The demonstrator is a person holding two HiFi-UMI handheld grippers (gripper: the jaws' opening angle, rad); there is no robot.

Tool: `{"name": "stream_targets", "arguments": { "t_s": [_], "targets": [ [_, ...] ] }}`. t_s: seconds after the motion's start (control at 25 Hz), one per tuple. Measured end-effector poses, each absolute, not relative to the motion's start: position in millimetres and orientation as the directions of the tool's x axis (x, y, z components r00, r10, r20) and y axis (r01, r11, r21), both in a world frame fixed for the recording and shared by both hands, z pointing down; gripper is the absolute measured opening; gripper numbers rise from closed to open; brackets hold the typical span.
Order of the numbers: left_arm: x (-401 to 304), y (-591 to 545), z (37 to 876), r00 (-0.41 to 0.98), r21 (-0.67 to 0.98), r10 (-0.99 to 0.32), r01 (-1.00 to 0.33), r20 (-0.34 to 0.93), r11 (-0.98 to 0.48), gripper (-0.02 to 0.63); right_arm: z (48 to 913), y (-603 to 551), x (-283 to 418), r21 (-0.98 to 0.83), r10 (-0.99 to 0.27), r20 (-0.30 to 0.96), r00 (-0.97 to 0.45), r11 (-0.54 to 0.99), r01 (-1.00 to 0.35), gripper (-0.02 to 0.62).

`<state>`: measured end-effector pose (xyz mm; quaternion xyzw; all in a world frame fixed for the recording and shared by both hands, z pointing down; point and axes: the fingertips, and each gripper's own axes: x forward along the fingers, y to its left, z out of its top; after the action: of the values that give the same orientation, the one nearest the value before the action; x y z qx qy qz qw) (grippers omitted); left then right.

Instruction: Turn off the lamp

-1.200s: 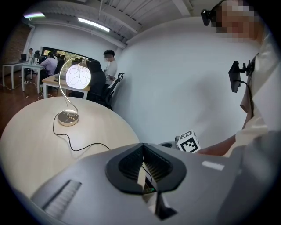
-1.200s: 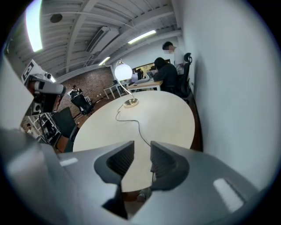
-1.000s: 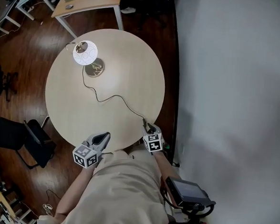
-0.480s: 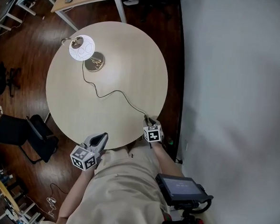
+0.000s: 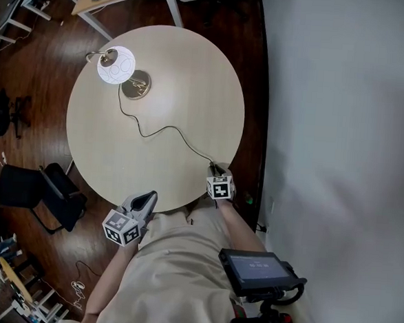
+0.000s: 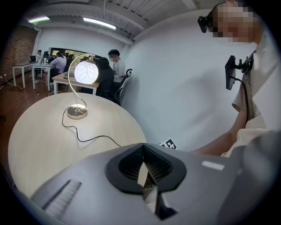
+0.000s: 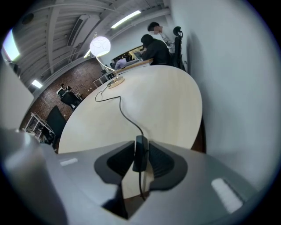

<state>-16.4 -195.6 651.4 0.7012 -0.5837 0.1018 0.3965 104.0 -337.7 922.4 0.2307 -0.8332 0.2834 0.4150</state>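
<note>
A lamp with a glowing white globe shade and a round brass base (image 5: 117, 66) is seen lit near the far left rim of the round pale wooden table (image 5: 187, 80). A thin black cord (image 5: 166, 128) is laid from it across the table to the near right rim. There the small black inline switch (image 7: 140, 154) is clamped between the jaws of the right gripper (image 5: 216, 169). The left gripper (image 5: 149, 197) is held just off the table's near rim, with its jaws closed together on nothing.
</note>
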Motion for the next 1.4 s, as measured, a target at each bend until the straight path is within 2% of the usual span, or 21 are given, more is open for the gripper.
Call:
{"name": "stream_targets", "arguments": {
  "t_s": [1.4],
  "targets": [
    [-23, -183, 655, 0.296, 0.445, -0.727, -0.895, 0.619, 0.014, 0.000, 922, -340, 87, -0.140, -0.199, 0.862, -0.467, 0.791, -0.595, 0.098]
  ]
}}
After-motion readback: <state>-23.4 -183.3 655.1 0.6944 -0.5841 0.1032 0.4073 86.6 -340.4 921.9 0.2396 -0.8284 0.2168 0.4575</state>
